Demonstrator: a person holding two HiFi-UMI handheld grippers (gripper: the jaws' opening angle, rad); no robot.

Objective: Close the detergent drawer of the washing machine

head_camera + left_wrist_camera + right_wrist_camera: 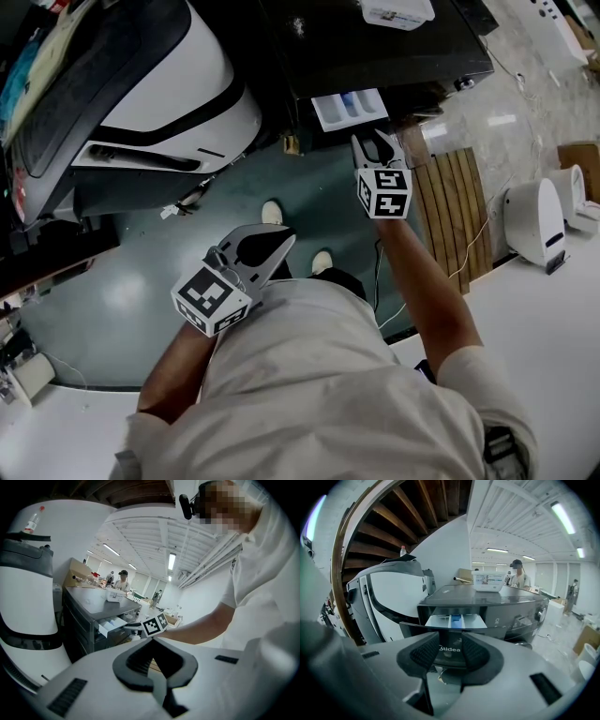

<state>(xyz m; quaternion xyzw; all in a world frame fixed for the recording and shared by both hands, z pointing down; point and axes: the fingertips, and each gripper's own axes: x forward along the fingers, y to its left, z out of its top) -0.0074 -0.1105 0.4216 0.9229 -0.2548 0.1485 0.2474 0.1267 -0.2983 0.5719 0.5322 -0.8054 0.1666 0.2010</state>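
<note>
The dark washing machine stands at the top of the head view, with its white and blue detergent drawer pulled out. My right gripper hovers just in front of the drawer's front, pointing at it and holding nothing. In the right gripper view the drawer sits straight ahead above the right gripper, whose pads stand a little apart. My left gripper hangs lower left, away from the machine. Its tips meet in the left gripper view, which also shows the drawer.
A large white and black appliance stands left of the washing machine. A white box rests on the machine's top. A wooden pallet and a white device lie to the right. People stand far off.
</note>
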